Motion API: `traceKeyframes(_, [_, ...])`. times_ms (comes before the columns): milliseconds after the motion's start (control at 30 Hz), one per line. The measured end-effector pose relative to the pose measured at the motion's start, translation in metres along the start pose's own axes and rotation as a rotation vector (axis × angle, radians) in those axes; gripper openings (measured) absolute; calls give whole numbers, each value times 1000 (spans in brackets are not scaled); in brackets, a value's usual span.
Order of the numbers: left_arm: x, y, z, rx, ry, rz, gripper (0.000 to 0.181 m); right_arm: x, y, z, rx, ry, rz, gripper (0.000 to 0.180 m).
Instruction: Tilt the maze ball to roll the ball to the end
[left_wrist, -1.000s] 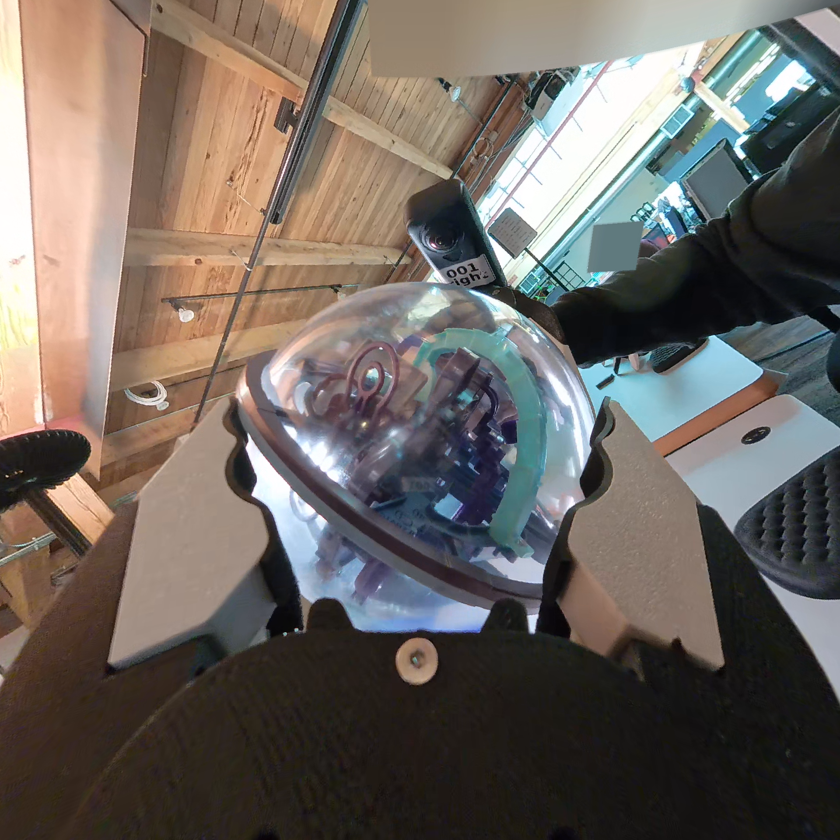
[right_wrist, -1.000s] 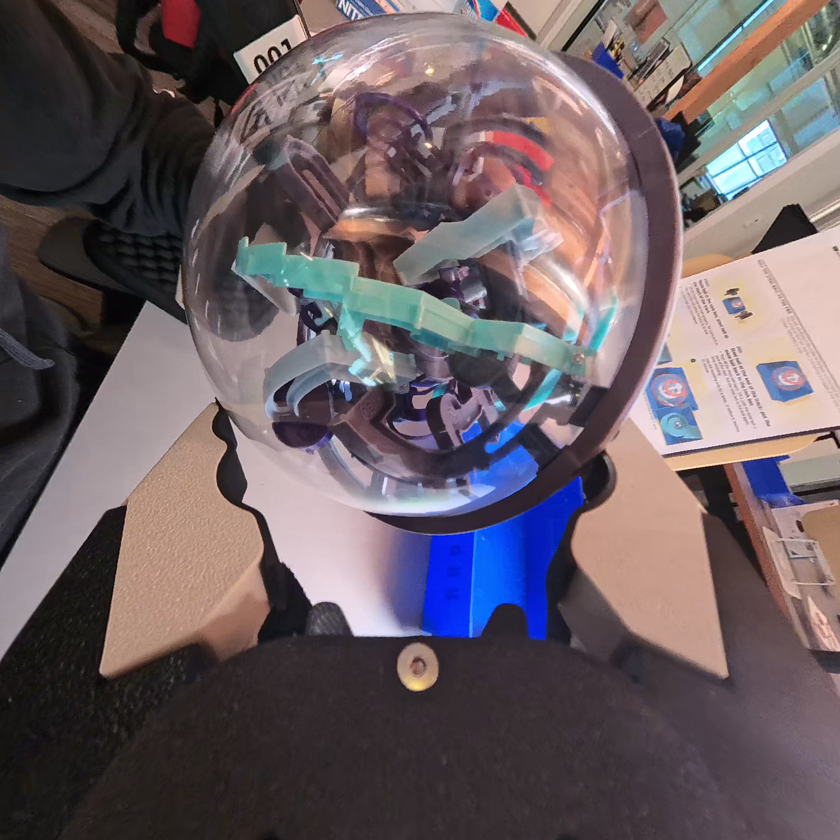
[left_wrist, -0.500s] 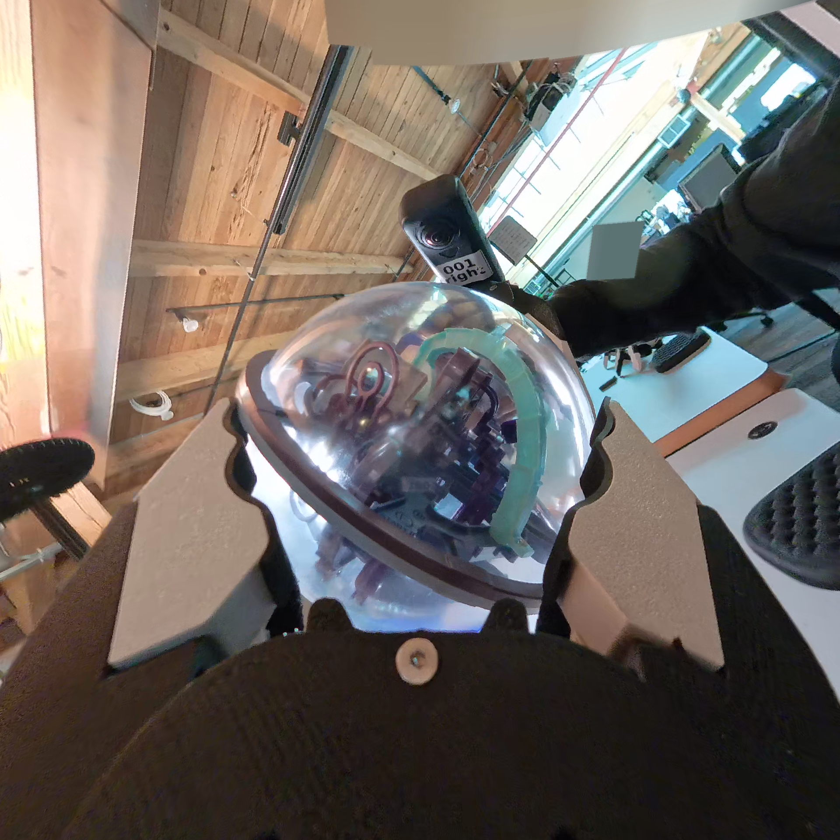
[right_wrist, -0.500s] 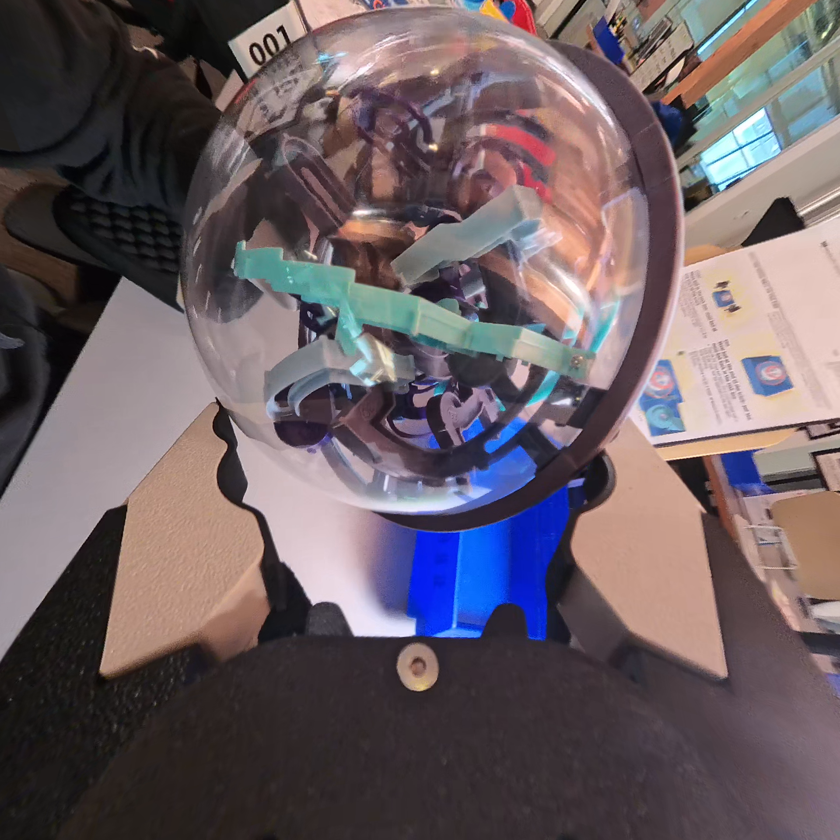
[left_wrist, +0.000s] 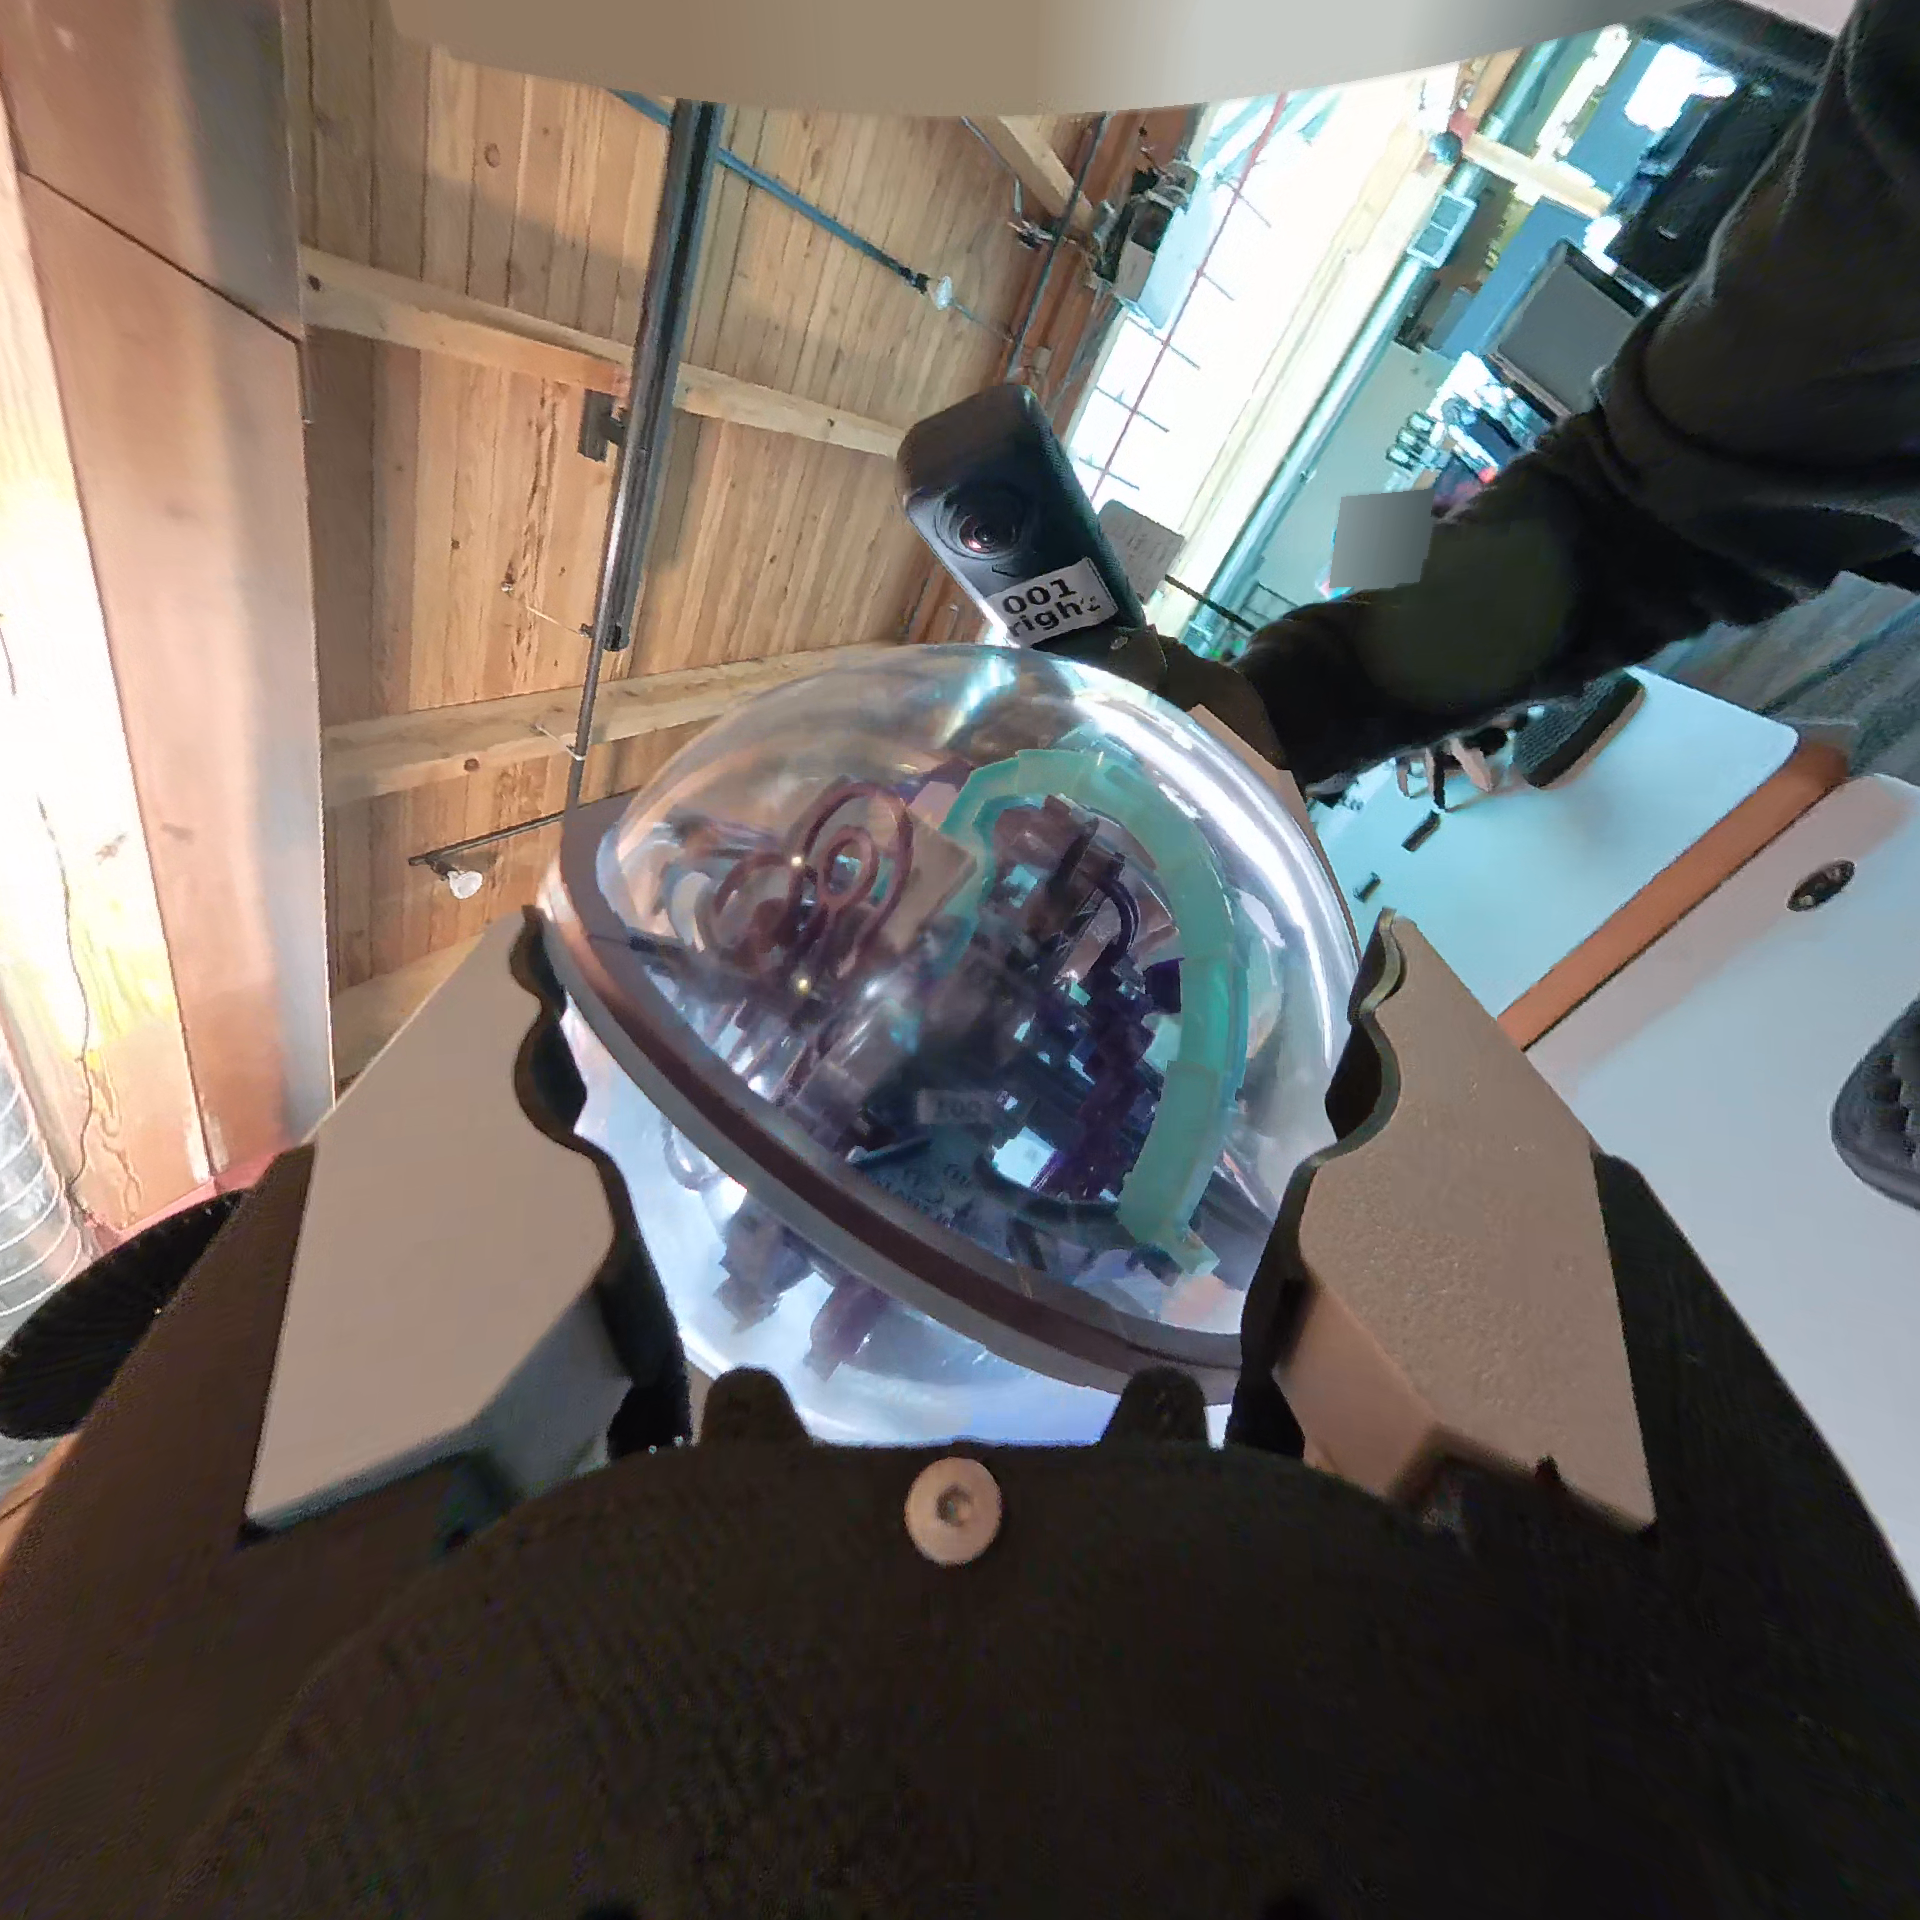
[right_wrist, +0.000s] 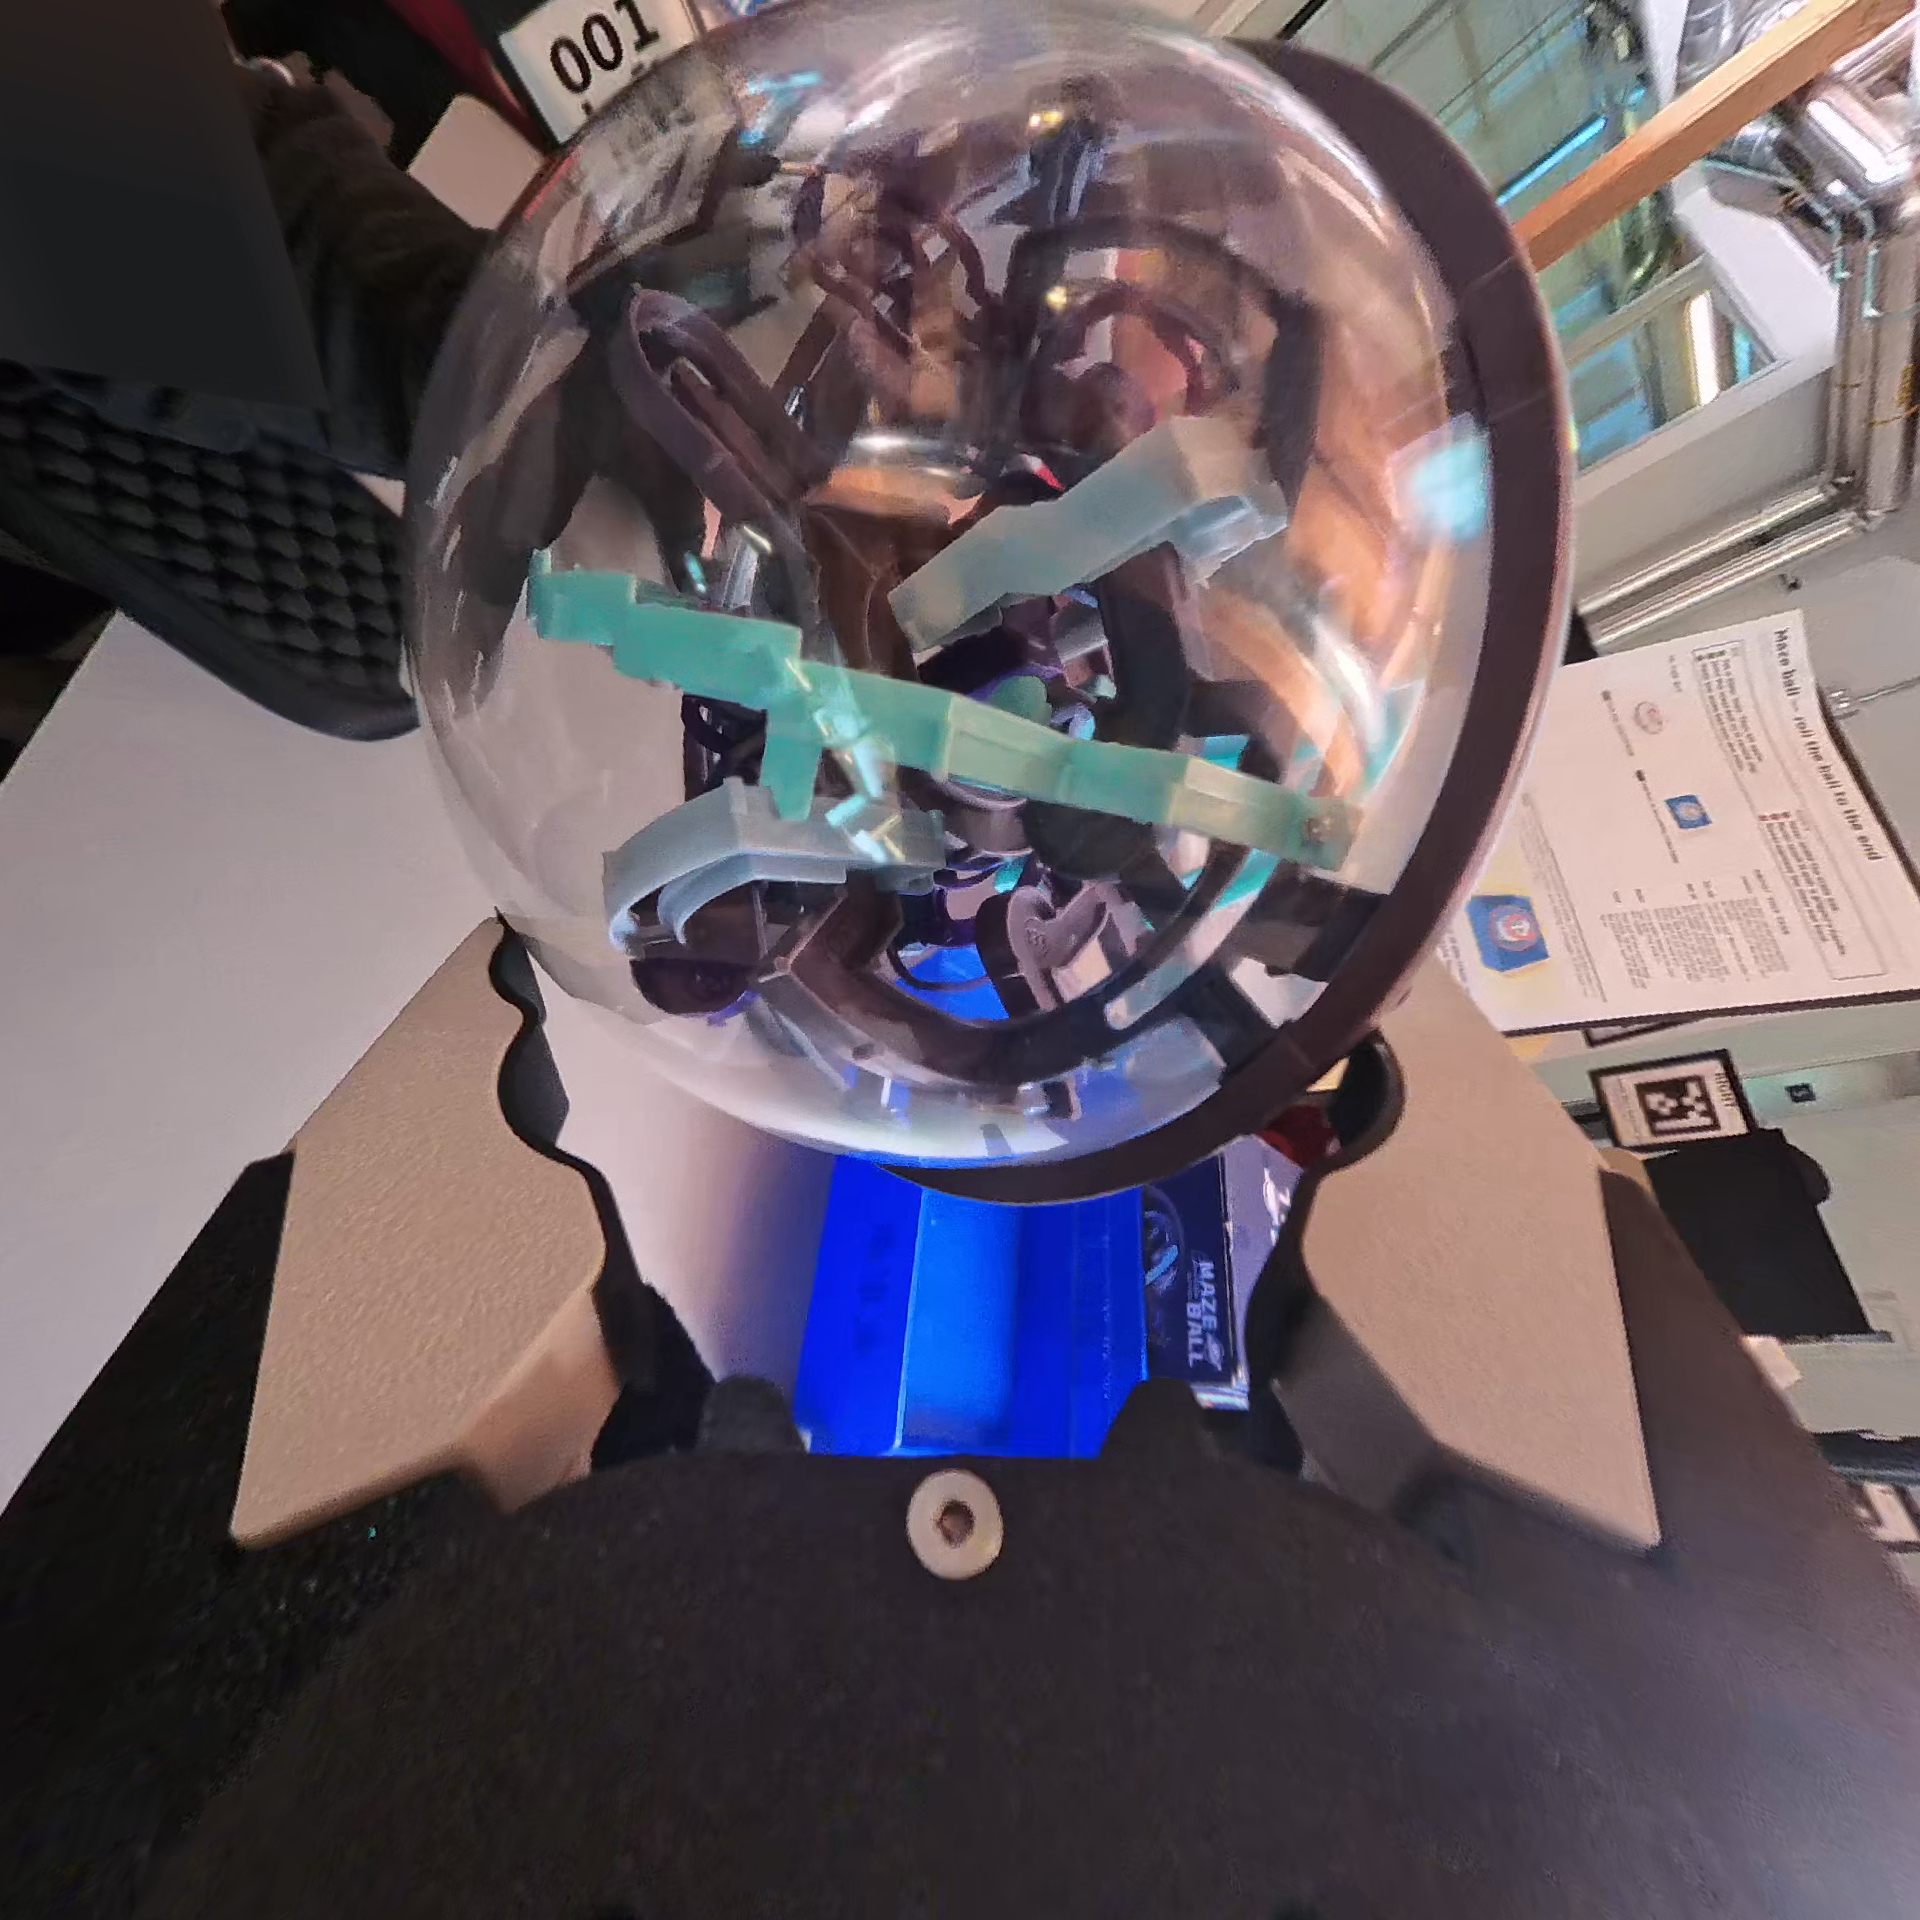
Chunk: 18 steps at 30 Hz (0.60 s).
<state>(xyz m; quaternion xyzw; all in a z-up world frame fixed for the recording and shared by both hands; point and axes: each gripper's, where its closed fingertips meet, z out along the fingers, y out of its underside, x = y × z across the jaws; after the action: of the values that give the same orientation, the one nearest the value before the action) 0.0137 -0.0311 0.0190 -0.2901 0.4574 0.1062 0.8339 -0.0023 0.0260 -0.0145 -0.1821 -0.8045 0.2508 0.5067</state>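
The maze ball (left_wrist: 935, 997) is a clear sphere with a dark equator ring and teal, purple and brown tracks inside. It is held up off the table between both grippers. My left gripper (left_wrist: 956, 935) is shut on it from below, fingers (left_wrist: 436, 1195) on either side. My right gripper (right_wrist: 935, 997) is shut on the maze ball (right_wrist: 966, 582) from the opposite side, and its camera (left_wrist: 997, 520) shows beyond the ball. A small metallic dot (right_wrist: 1320, 828) sits at the right end of the teal track (right_wrist: 935, 727); I cannot tell whether it is the ball.
A blue stand (right_wrist: 977, 1309) sits on the white table (right_wrist: 208, 883) under the ball. A printed instruction sheet (right_wrist: 1714, 831) and a black-and-white marker card (right_wrist: 1673, 1107) lie to the right. A person's dark sleeve (left_wrist: 1558, 582) reaches in. Black mesh chair parts (right_wrist: 208, 582) are at left.
Both grippers have tilted the ball together. In the right wrist view the ring stands more upright and more of the sheet and stand shows. The left wrist view has swung further towards the wooden ceiling.
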Motion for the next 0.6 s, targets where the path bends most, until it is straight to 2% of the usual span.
traceKeyframes(333, [-5, -14, 6, -119, 187, 121, 146, 5, -13, 3, 156, 125, -5, 149])
traceKeyframes(600, [-4, -20, 7, -97, 170, 182, 146, 7, -18, -1, 116, 135, -65, 149])
